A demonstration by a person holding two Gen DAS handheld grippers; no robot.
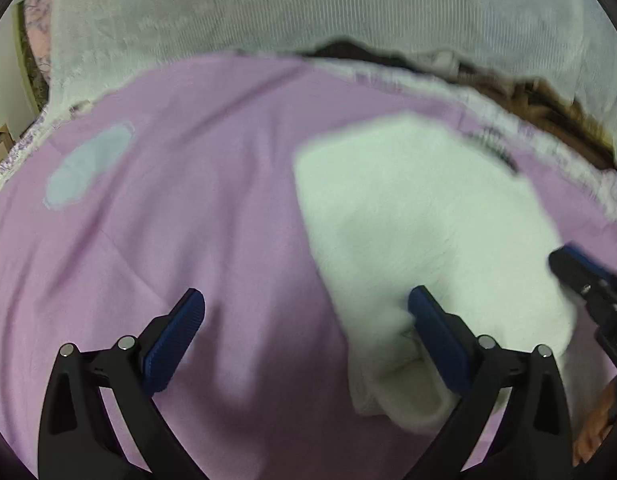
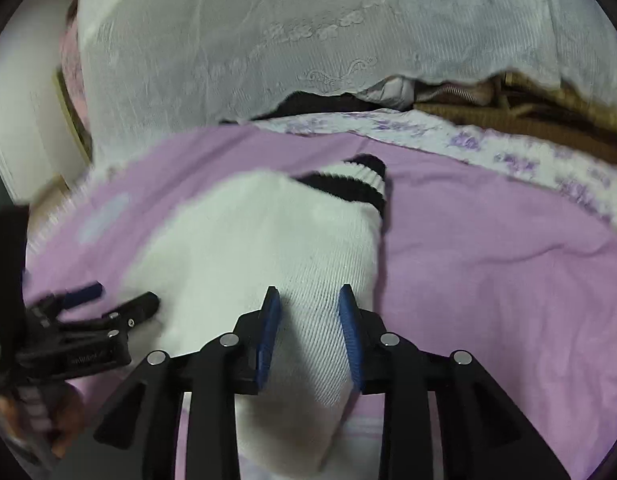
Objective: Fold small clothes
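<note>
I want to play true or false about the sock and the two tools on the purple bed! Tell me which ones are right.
1. The white ribbed sock has black stripes at its cuff. True.
2. The sock lies on a green blanket. False: it lies on a purple bed sheet.
3. The right tool has the sock between its blue fingers. True.
4. The left tool is squeezed shut. False: its fingers are spread wide apart.
5. A pale blue patch shows on the sheet. True.
</note>
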